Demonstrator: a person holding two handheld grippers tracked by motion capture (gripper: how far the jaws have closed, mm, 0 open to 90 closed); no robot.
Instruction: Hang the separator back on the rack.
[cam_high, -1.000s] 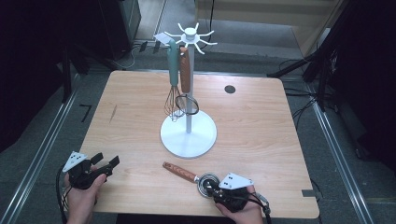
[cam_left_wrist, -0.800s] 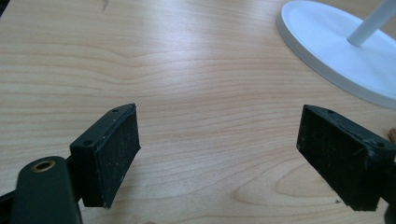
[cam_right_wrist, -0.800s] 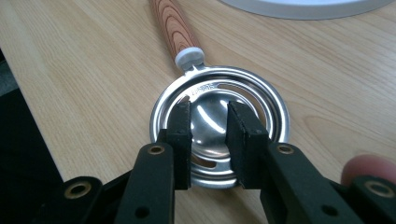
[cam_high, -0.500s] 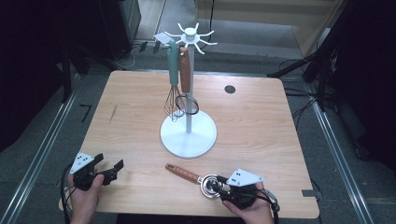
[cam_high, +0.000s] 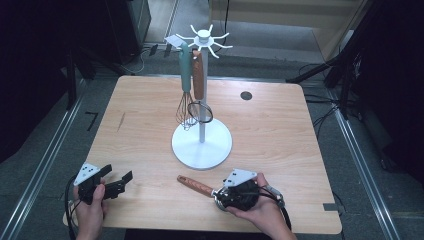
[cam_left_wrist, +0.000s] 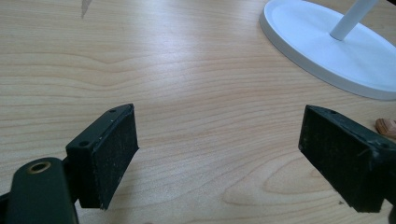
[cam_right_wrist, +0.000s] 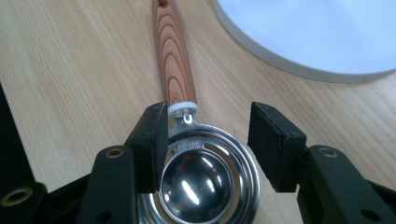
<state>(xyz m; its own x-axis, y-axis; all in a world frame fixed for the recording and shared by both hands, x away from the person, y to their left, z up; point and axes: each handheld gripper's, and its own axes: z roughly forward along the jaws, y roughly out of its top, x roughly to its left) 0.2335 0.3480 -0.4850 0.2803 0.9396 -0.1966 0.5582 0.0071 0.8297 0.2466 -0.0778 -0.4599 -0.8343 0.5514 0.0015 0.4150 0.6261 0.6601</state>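
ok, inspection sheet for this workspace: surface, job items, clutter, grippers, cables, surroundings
Surface: light wooden table, round dark grommet near the far edge, small dark mark at left.
Job's things: wood-handled egg separator lying flat, metal bowl between the right jaws; white utensil stand with a teal-handled whisk and a wood-handled utensil hanging.
Clutter: nothing seen.
Grippers: left gripper open over bare wood; right gripper jaws have just been opening, left pad close against the rim, right pad apart.
Cables: one trailing from each gripper; more on the floor.
Surroundings: dark floor, metal rails.
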